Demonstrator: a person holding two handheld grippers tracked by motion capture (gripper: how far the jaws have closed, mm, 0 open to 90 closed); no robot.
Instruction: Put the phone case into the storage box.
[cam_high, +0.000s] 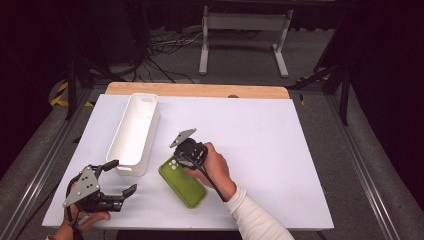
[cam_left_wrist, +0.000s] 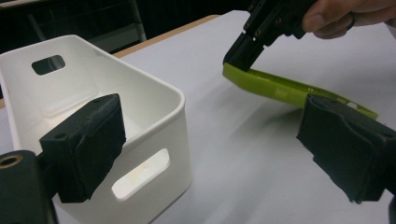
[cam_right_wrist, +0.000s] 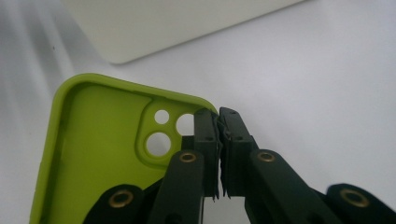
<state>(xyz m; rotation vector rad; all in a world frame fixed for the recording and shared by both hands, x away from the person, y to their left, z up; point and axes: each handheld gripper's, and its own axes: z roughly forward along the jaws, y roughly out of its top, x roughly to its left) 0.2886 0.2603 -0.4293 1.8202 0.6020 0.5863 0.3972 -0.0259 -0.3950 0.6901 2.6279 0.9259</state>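
A lime green phone case (cam_high: 182, 182) lies hollow side up on the white table, just right of the white bin (cam_high: 131, 167). My right gripper (cam_high: 179, 159) is shut on the case's rim at the corner with the camera holes. In the right gripper view the jaws (cam_right_wrist: 217, 116) pinch that thin rim of the case (cam_right_wrist: 93, 154). In the left gripper view the case (cam_left_wrist: 280, 88) is tilted, its gripped end lifted off the table by the right gripper (cam_left_wrist: 238, 58). My left gripper (cam_high: 122, 177) stands open with nothing between its pads, near the bin's front end (cam_left_wrist: 159, 140).
The long bin has cut-out handles and nothing visible inside. A white sheet (cam_high: 260, 145) covers the table, with a wooden strip (cam_high: 200, 90) along the far edge. The table's right half is bare. Cables and a stand's legs lie on the floor beyond.
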